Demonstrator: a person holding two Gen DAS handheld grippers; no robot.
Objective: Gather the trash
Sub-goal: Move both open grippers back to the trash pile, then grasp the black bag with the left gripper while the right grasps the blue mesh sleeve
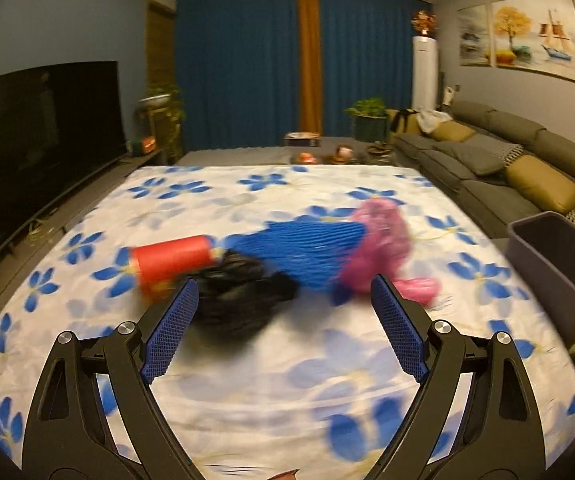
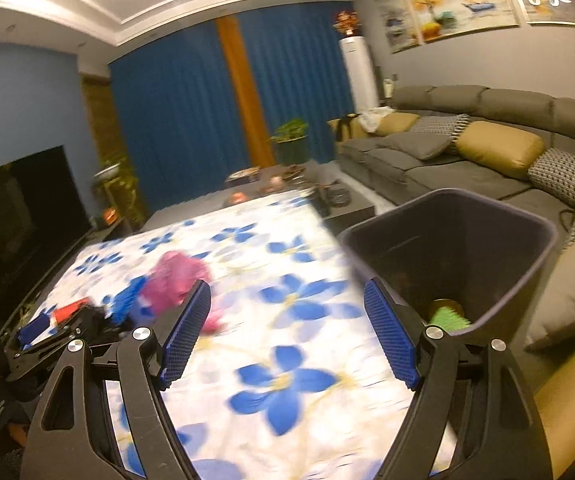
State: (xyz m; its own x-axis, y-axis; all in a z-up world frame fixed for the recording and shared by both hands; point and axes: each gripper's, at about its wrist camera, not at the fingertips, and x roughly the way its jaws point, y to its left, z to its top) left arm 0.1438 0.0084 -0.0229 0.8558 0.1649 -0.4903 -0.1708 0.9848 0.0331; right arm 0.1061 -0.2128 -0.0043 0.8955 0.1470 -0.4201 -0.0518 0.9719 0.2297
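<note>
Blurred trash lies on the flowered cloth (image 1: pixel 287 392): a red roll (image 1: pixel 171 258), a crumpled black bag (image 1: pixel 239 300), a blue foam net (image 1: pixel 307 252) and a pink plastic bag (image 1: pixel 379 248). My left gripper (image 1: pixel 283 294) is open just short of the pile, its left pad beside the black bag, nothing between the pads. My right gripper (image 2: pixel 287 294) is open and empty over the cloth, its right pad in front of the grey bin (image 2: pixel 467 240). A green scrap (image 2: pixel 449 318) lies at the bin's bottom. The pink bag (image 2: pixel 175 280) shows left of the right gripper.
The grey bin (image 1: pixel 559 264) stands off the table's right edge, against a grey sofa (image 1: pixel 487 168) with tan cushions. A dark TV (image 1: pixel 39 132) runs along the left. A low table with small items and plants stands beyond the far edge, before blue curtains.
</note>
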